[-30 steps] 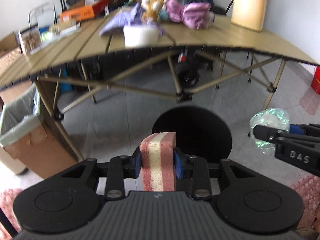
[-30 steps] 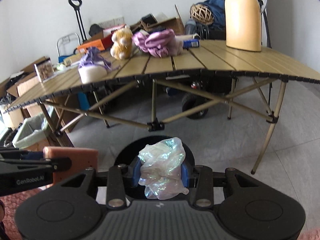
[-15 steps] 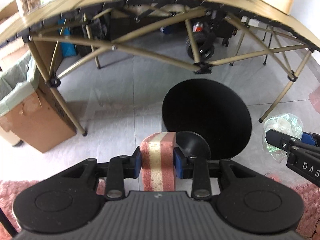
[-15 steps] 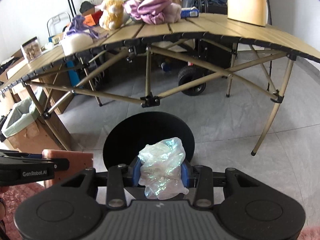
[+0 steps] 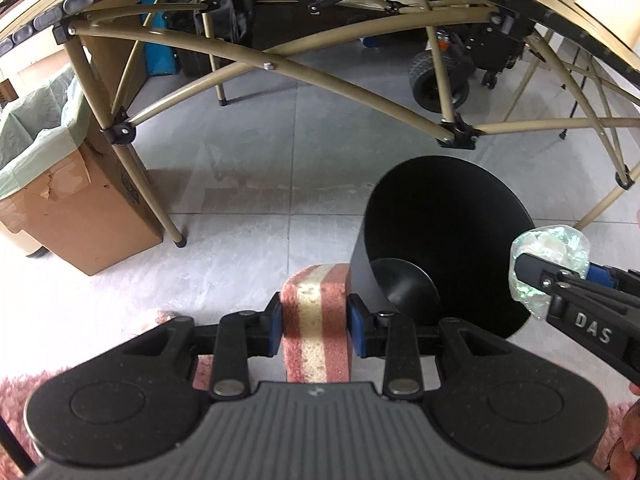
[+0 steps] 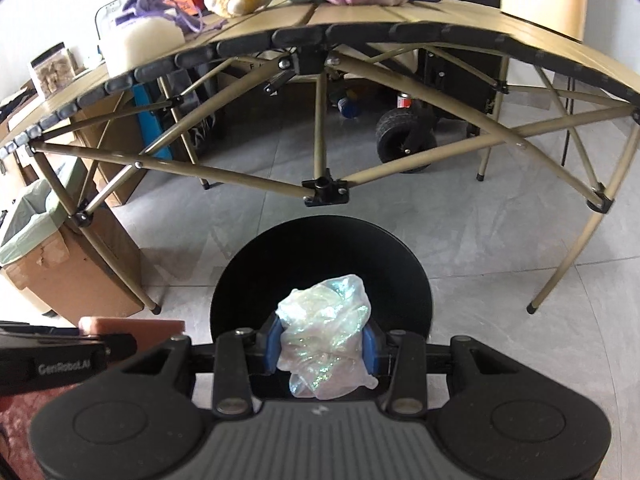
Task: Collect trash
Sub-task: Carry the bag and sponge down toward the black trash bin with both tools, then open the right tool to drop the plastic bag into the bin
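Note:
My left gripper [image 5: 314,326] is shut on a pink-and-cream striped sponge [image 5: 314,312], held just left of a black round bin [image 5: 448,216] that stands on the grey tile floor. My right gripper [image 6: 322,346] is shut on a crumpled iridescent plastic wrapper [image 6: 326,344], which hangs over the open mouth of the black bin [image 6: 320,248]. In the left wrist view the wrapper [image 5: 550,246] shows at the bin's right rim. In the right wrist view the sponge [image 6: 132,326] shows at the lower left, outside the bin.
A folding table's tan frame [image 5: 280,68] spans the floor behind the bin, with toys and cloth on its top [image 6: 312,16]. A cardboard box with a green liner [image 5: 60,184] stands at the left. A wheeled cart [image 6: 404,142] sits under the table. Pink rug [image 5: 12,396] lies near me.
Both grippers have sunk and tipped downward toward the black bin, which now looks larger and closer. The wrapper has come over the bin's mouth. Both grips are unchanged.

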`<state>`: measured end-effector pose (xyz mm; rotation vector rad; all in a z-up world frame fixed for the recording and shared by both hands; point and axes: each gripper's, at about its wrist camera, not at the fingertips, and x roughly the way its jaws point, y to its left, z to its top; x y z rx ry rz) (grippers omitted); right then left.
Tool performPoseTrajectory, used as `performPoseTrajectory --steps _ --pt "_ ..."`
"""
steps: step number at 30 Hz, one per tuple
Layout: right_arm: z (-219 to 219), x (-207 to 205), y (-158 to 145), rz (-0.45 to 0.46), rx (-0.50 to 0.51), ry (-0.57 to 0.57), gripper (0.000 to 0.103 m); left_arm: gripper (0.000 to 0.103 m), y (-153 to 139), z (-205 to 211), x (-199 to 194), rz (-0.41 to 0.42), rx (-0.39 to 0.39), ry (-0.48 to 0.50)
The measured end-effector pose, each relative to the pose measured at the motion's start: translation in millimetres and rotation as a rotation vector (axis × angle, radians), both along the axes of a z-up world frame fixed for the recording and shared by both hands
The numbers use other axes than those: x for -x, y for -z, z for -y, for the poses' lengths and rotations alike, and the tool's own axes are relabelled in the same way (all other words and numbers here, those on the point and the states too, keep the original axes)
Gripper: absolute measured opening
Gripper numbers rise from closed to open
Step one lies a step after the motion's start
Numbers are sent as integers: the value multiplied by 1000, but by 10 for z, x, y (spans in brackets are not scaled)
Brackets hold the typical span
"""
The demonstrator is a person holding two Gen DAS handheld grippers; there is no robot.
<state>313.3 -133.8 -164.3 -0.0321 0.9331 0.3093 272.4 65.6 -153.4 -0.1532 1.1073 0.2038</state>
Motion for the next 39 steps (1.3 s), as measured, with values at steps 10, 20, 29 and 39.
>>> performPoseTrajectory --steps 10,20,29,39 --pt "-229 -375 227 -51 25 -22 38 33 50 -102 -255 -8 -29 -50" --pt "-354 -614 468 -100 54 -10 38 33 154 -122 -347 -25 -53 -55" --pt "-344 -674 704 -145 82 -1 41 33 184 -135 -359 -28 -52 -51" --pt "-275 -664 664 -118 63 28 98 33 168 -133 -340 -18 -53 -55"
